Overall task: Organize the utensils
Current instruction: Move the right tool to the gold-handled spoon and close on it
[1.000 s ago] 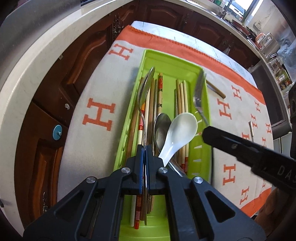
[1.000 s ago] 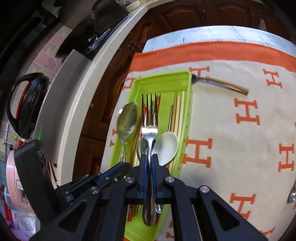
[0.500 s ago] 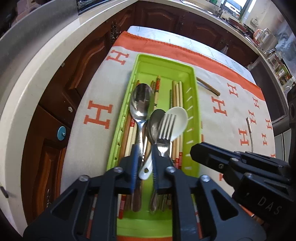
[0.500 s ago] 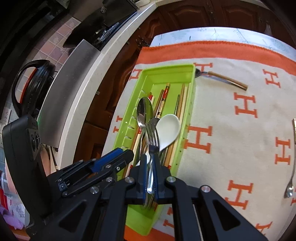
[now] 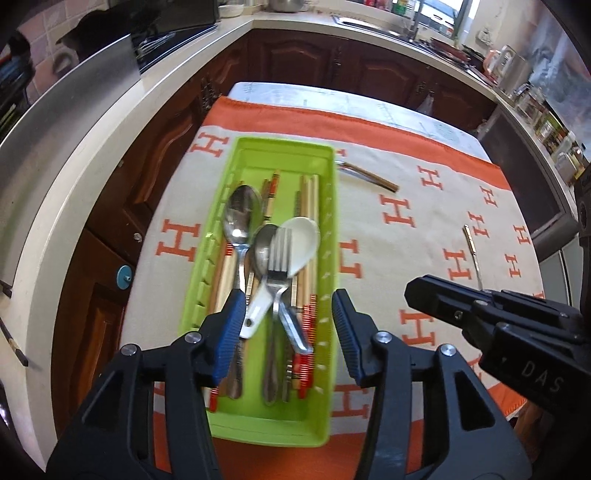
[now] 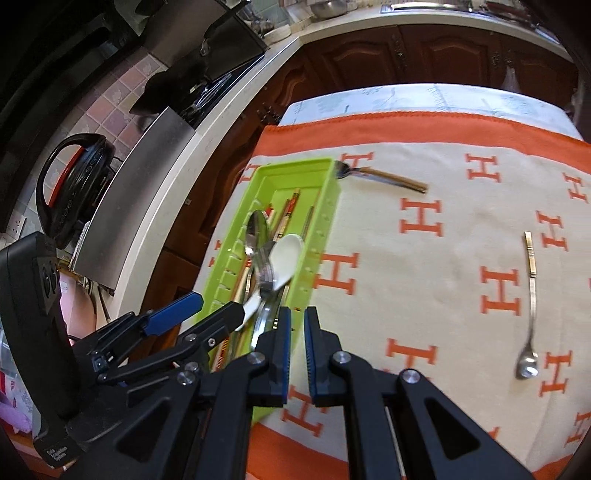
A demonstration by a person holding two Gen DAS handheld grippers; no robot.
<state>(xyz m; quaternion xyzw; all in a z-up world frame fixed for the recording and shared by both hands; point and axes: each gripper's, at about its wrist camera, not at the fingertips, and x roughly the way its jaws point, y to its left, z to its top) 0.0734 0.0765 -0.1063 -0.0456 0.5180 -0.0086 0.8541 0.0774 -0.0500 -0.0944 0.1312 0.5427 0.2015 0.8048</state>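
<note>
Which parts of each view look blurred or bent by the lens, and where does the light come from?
Left wrist view: the counter edge bows in a fisheye curve; the fork and green tray are slightly motion-smeared; daylight enters at the window top right. Right wrist view: the counter edge curves too, the cloth's H letters look soft, and the small spoon glints.

I see dark wooden cabinets point(image 5: 303, 59) under pale countertop point(image 5: 110, 122) beyond tongs; window point(image 5: 439, 14) far ahead, bright; pink tiled wall point(image 6: 110, 96) left.
</note>
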